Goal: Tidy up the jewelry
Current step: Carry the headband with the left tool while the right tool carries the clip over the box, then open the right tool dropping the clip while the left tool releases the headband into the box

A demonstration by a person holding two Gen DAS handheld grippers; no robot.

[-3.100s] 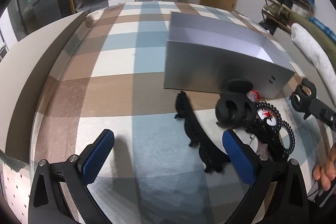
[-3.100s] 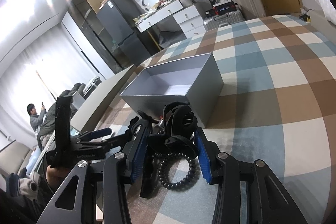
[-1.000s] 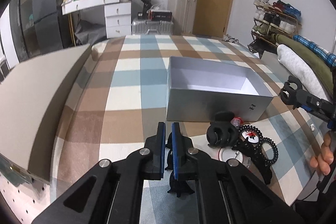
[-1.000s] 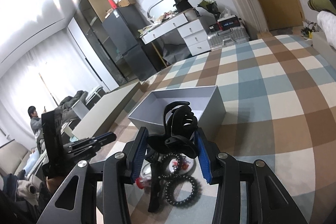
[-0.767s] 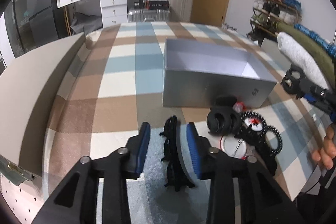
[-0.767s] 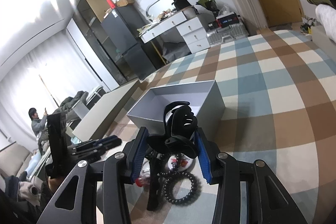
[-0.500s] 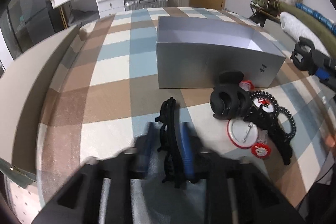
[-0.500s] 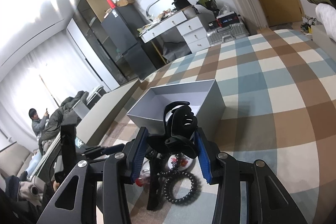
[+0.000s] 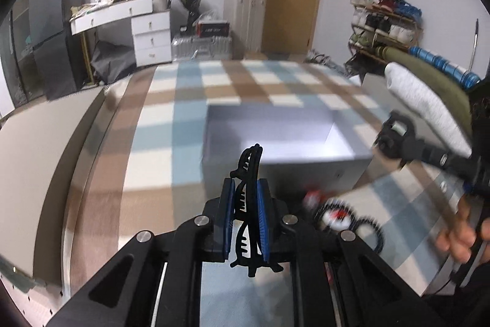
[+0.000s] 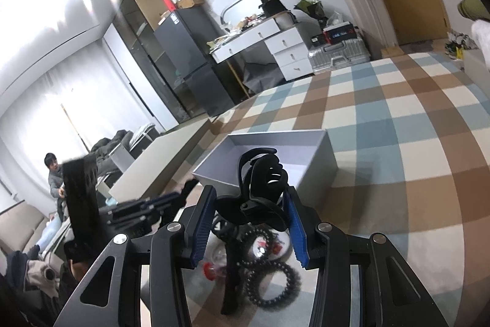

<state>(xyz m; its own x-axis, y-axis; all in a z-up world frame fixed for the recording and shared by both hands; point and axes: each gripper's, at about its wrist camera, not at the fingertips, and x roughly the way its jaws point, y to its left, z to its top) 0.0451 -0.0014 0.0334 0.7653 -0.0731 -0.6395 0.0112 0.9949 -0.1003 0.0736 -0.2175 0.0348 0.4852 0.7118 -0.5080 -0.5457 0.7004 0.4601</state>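
Observation:
My left gripper (image 9: 246,218) is shut on a long black toothed hair clip (image 9: 248,204) and holds it above the table, in front of the open grey box (image 9: 284,143). My right gripper (image 10: 249,230) is shut on a black claw hair clip (image 10: 263,189), held above the near edge of the grey box (image 10: 275,155). Below it on the table lie a black beaded bracelet (image 10: 269,284), a round white-and-red badge (image 10: 266,247) and a black clip (image 10: 231,281). The right gripper shows at the right of the left wrist view (image 9: 398,137).
A checked blue, brown and cream cloth (image 10: 413,143) covers the table. The box lid (image 9: 39,149) lies at the left. A beaded bracelet and badge (image 9: 340,216) lie right of the left gripper. A person (image 10: 55,173) sits at the far left.
The left gripper came down around the long black clip, shut on it and lifted it off the table. The right gripper holds the claw clip as before.

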